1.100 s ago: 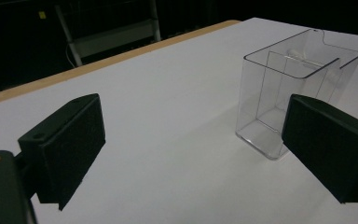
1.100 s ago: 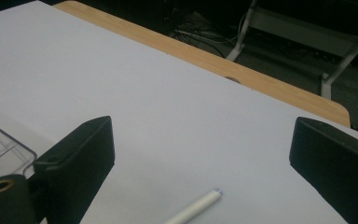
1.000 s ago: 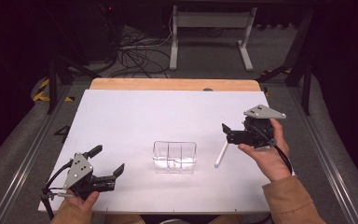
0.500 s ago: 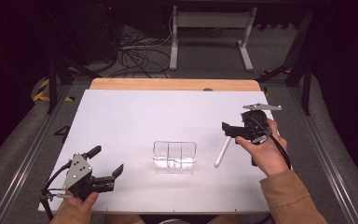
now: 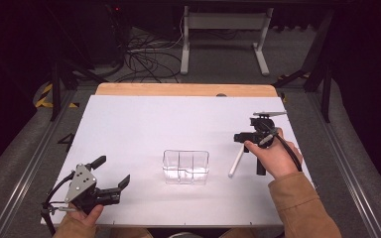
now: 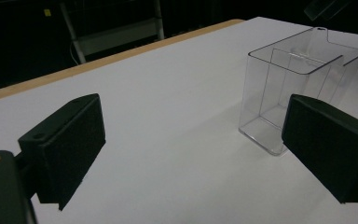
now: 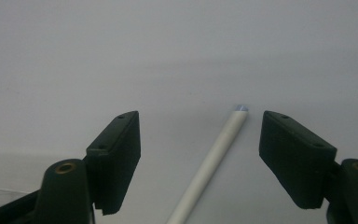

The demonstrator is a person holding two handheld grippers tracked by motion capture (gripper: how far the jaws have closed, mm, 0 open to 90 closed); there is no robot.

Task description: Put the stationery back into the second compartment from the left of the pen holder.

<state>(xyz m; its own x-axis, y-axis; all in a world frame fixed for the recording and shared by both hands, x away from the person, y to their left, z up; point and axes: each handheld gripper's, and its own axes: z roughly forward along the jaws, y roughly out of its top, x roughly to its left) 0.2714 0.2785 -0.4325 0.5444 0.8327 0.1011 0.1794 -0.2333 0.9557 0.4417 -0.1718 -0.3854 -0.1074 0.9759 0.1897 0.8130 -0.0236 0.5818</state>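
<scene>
the left gripper (image 5: pixel 110 179) rests low at the near left of the white tabletop (image 5: pixel 168 124), jaws spread with nothing between them, unmoved since a second ago. the clear plastic box with inner dividers (image 5: pixel 186 167) stands upright mid-table. just right of it lies the slim white plastic stick (image 5: pixel 236 161) (pale bluish at its far tip), flat and slanted. the right gripper (image 5: pixel 250 144) has dropped and come nearer over the stick; its jaws have just been closing, still apart, the stick (image 7: pixel 212 158) between them and touching neither pad.
</scene>
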